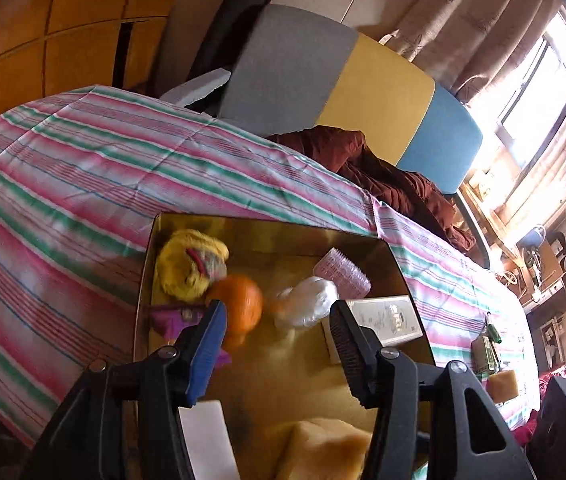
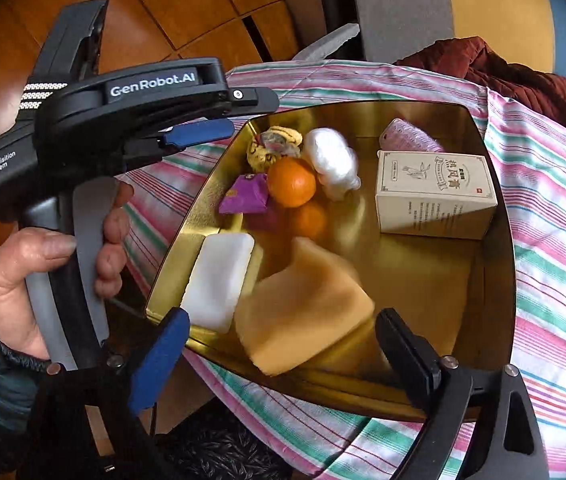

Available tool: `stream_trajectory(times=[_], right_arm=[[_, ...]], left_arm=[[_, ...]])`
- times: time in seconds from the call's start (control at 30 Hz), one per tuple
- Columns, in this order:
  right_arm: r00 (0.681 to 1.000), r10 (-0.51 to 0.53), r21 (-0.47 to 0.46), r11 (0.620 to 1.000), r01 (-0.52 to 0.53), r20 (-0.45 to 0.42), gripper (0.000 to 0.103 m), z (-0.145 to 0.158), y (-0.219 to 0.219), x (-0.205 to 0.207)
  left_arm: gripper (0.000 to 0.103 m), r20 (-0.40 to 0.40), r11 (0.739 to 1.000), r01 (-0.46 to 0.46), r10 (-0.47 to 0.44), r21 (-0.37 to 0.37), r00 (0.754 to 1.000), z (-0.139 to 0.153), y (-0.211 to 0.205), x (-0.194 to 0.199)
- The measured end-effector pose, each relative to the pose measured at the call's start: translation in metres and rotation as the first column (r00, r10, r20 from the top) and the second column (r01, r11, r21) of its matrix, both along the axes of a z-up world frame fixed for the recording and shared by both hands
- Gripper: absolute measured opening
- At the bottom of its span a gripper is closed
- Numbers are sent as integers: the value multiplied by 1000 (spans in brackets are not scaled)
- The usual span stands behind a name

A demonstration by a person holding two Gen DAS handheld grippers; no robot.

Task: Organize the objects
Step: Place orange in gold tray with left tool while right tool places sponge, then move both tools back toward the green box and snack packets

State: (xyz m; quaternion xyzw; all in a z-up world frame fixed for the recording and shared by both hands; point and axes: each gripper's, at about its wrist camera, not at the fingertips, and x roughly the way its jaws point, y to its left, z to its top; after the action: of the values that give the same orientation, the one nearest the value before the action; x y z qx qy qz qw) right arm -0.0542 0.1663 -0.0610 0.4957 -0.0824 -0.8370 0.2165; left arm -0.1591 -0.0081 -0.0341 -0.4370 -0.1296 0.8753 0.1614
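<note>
both grippers are empty: the right gripper [image 2: 279,344] gapes wide just above the tan sponge [image 2: 303,312], the left gripper [image 1: 279,344] is half open over the gold tray [image 2: 495,280].

A: Any room in the tray [image 2: 495,280]?
B: Bare floor right of the sponge [image 2: 303,312], below the box [image 2: 435,196].
A: And the left?
B: Crowded: soap [image 2: 219,280], orange [image 2: 292,181], purple packet [image 2: 245,196].

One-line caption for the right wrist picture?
Open right gripper above a gold tray holding a sponge, orange and box.
</note>
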Motion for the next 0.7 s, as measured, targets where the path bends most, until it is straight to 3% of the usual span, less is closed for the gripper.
stream_trajectory(times=[0.23, 0.4, 0.7], right_arm=[[999, -40, -16, 999, 40, -3, 102, 1, 7, 7], [995, -92, 26, 995, 93, -24, 103, -1, 6, 12], [969, -184, 125, 971, 205, -163, 103, 8, 12, 30]], left_arm=[[54, -2, 998, -33, 33, -45, 999, -10, -12, 40], [54, -7, 994, -42, 42, -101, 999, -17, -13, 65], [54, -34, 980, -38, 32, -194, 999, -20, 0, 91]])
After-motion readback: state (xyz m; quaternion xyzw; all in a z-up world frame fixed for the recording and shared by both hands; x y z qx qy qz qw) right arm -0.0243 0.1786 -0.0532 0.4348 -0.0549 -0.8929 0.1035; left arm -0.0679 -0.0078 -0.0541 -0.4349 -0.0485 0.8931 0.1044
